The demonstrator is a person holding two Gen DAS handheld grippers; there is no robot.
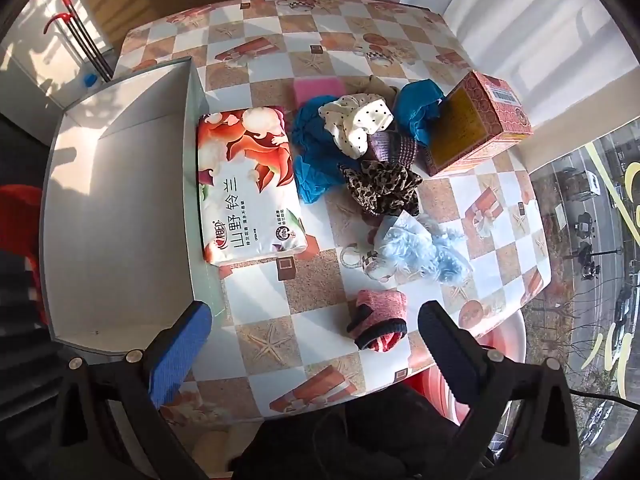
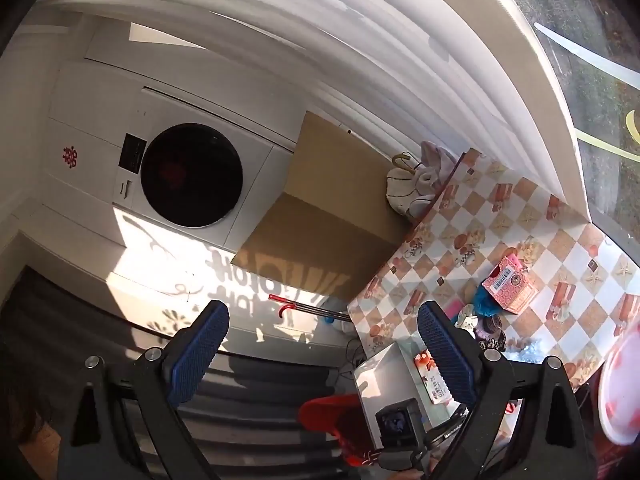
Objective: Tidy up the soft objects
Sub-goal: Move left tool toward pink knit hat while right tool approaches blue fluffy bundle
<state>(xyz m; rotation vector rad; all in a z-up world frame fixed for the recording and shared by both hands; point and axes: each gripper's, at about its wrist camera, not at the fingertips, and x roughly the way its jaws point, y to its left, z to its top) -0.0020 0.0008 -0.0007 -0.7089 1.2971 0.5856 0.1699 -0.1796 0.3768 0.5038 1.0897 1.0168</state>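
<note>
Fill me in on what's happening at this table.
A person holds two grippers, both open and empty. The left gripper hovers above a checkered table, over a pink rolled cloth. A tissue pack, scrunchies and blue cloths lie loose beside an empty white box. The right gripper points away, toward a washing machine.

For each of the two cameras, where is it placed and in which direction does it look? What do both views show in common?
Left wrist: sits on the left gripper, looks steeply down at the checkered table, the tissue pack, the white box; its open fingers show.
Right wrist: sits on the right gripper, looks outward, slightly down, toward the washing machine; its open fingers show, with the other gripper's camera below.
Shared: table, pink carton, tissue pack.
</note>
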